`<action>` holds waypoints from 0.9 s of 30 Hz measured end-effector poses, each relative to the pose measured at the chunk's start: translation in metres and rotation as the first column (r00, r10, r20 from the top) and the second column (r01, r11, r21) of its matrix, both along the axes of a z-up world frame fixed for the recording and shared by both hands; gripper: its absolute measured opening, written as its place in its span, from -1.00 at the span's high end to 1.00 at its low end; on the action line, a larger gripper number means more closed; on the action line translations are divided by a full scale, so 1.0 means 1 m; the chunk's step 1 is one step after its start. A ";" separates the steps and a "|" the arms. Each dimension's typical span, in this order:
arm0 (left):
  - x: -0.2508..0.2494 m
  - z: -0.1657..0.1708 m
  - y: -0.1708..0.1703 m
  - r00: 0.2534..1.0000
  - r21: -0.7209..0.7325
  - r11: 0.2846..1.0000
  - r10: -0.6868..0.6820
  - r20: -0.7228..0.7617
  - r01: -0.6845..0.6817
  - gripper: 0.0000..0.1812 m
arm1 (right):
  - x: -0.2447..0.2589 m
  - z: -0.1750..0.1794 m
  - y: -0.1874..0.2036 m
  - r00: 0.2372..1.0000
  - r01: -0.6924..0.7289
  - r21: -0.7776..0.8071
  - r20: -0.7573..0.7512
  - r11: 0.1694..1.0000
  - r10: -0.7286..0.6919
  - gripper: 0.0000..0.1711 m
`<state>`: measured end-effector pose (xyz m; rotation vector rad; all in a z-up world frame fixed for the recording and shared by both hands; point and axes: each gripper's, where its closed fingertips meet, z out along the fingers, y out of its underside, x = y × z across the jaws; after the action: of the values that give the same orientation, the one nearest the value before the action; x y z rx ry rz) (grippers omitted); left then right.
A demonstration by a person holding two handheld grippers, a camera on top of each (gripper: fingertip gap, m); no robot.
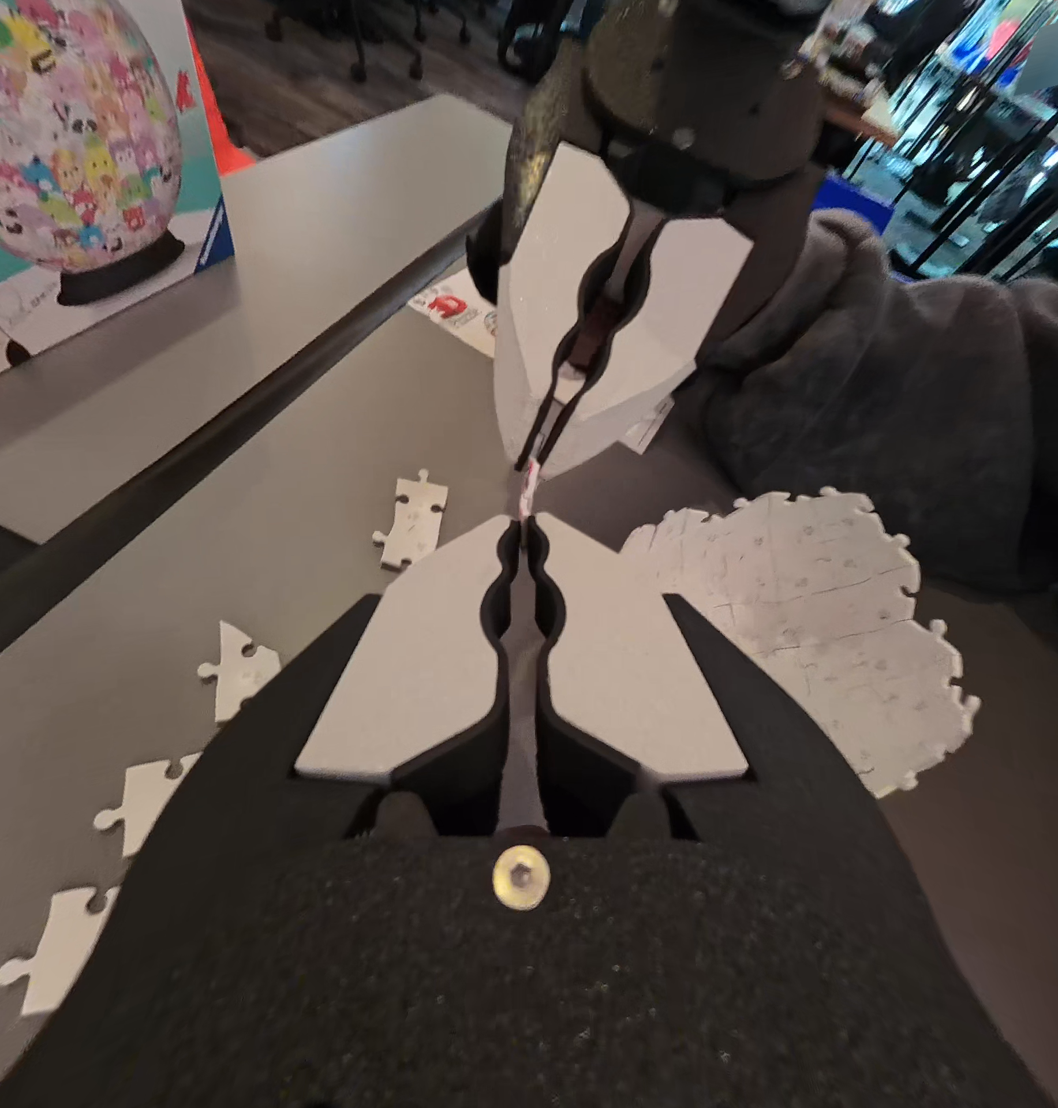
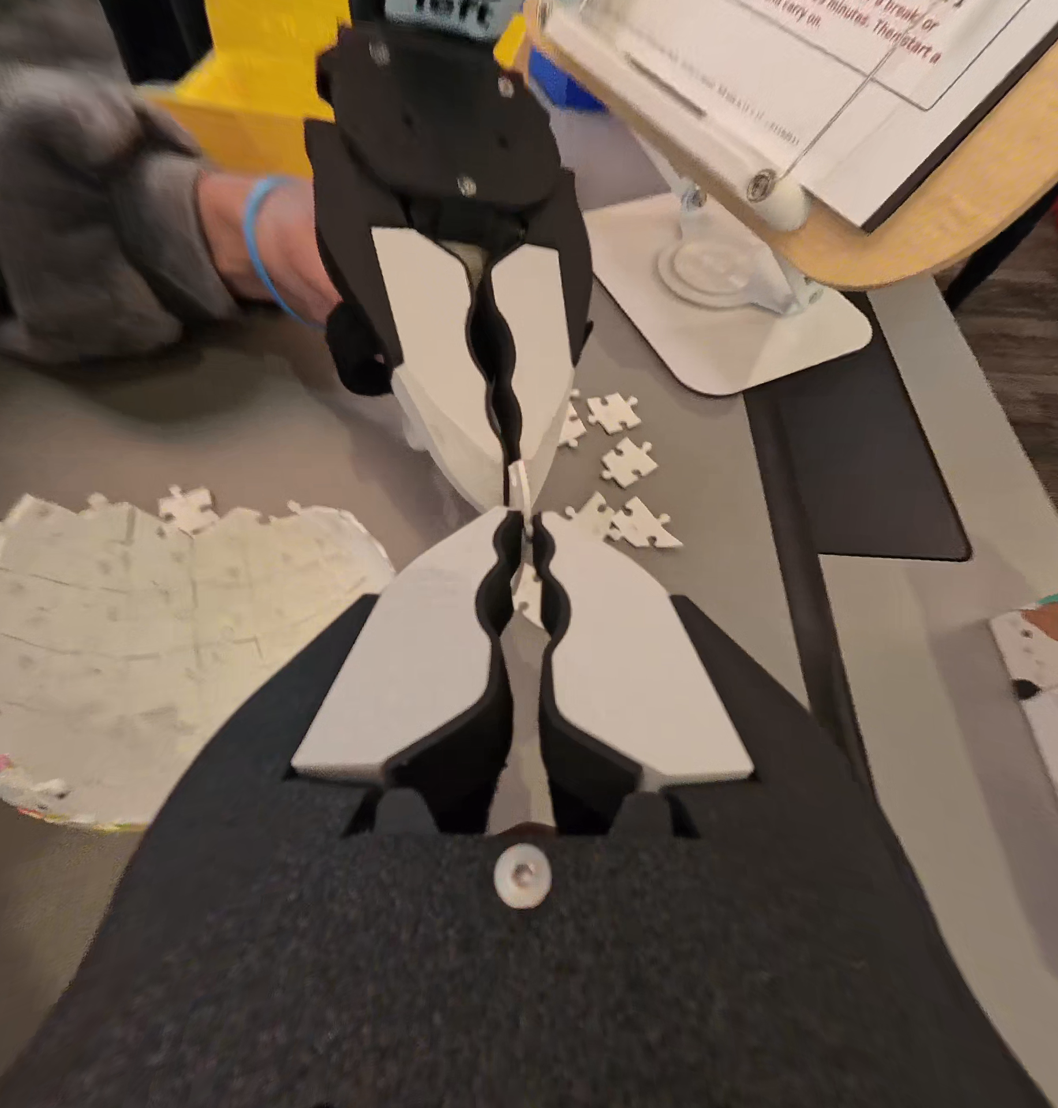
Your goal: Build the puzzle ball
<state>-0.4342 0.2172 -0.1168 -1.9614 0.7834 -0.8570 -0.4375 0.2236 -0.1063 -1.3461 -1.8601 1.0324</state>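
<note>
A small white puzzle piece (image 2: 519, 487) is held edge-on above the table; the curved assembled shell (image 1: 814, 611) lies nearby.

Your light is soft, dim indoor light from overhead, with no hard shadows; only faint dark patches lie on the table (image 1: 334, 384) under the tools. In your left wrist view the far right background glows blue-white, and the box (image 1: 88, 180) and distant floor are smeared. In your right wrist view the sleeve (image 2: 76, 198) and wrist are motion-blurred, and the stand (image 2: 754, 312) is soft. Both wide-angle views bend straight lines near their edges. The assembled shell (image 2: 154, 647) looks slightly washed out.
</note>
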 end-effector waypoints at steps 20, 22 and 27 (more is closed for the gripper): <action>0.008 -0.010 -0.005 0.987 0.020 1.000 -0.010 -0.161 0.014 0.98 | 0.004 0.001 -0.007 0.995 -0.005 0.364 0.097 0.931 -0.033 0.97; 0.008 -0.010 -0.005 0.986 0.031 0.999 -0.009 -0.169 0.015 0.98 | 0.005 0.001 -0.007 0.995 -0.008 0.360 0.098 0.933 -0.030 0.97; 0.008 -0.013 -0.004 0.981 0.048 0.999 -0.004 -0.195 0.014 0.98 | 0.009 -0.004 -0.005 0.989 -0.013 0.340 0.140 0.941 -0.038 0.97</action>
<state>-0.4261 0.2128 -0.1297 -2.0200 0.9179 -0.6511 -0.4287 0.2191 -0.1108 -1.2483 -2.0219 0.5810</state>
